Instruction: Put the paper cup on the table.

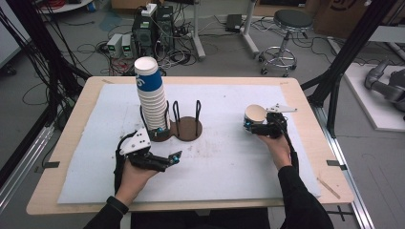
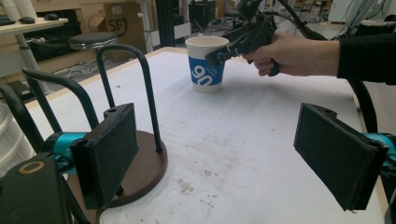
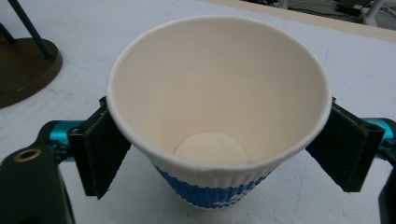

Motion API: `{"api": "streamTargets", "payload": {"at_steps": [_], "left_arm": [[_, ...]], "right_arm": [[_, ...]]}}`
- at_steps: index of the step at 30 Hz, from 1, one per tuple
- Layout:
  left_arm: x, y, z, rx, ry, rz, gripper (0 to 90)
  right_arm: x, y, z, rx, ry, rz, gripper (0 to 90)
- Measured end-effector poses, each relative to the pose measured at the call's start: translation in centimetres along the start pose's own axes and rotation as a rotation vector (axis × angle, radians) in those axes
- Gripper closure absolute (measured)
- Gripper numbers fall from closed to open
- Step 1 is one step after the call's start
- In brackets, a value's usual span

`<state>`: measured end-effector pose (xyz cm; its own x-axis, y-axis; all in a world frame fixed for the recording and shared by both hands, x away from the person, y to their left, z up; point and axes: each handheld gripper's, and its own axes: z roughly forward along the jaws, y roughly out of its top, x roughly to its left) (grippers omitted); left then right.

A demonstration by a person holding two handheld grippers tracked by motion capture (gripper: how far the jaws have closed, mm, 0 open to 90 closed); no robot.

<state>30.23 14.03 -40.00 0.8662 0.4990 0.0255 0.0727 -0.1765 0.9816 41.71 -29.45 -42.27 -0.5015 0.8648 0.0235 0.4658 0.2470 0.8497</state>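
A single white and blue paper cup [image 1: 255,114] stands upright on the white mat [image 1: 229,157] at the right; it also shows in the left gripper view [image 2: 206,63]. My right gripper [image 1: 252,126] is open with its jaws on either side of the cup [image 3: 219,107] just below the rim, pads close against its wall. A tall stack of cups [image 1: 150,95] stands in one ring of a brown two-ring holder [image 1: 188,130]. My left gripper [image 1: 172,160] is open and holds nothing, just in front of the holder's base [image 2: 144,163].
The holder's second ring [image 1: 187,114] holds nothing. The mat covers most of the wooden table [image 1: 71,143]. On the floor beyond the table stand a stool [image 1: 289,28], computer boxes [image 1: 148,28] and cables.
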Motion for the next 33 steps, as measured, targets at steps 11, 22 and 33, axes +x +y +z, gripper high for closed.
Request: {"api": "streamTargets", "payload": {"at_steps": [11, 22, 33], "left_arm": [[0.0, 0.0, 0.0, 0.003, 0.003, 0.001, 13.7], [0.0, 0.1, 0.0, 0.002, 0.007, 0.000, 13.7], [0.1, 0.2, -0.3, -0.002, 0.024, 0.001, 13.7]], "right_arm": [[0.4, -0.2, -1.1, 0.035, -0.025, 0.014, 13.4], [1.1, -0.8, -3.2, 0.078, -0.032, 0.070, 13.4], [0.6, -1.7, -7.0, 0.000, 0.014, 0.115, 13.5]]}}
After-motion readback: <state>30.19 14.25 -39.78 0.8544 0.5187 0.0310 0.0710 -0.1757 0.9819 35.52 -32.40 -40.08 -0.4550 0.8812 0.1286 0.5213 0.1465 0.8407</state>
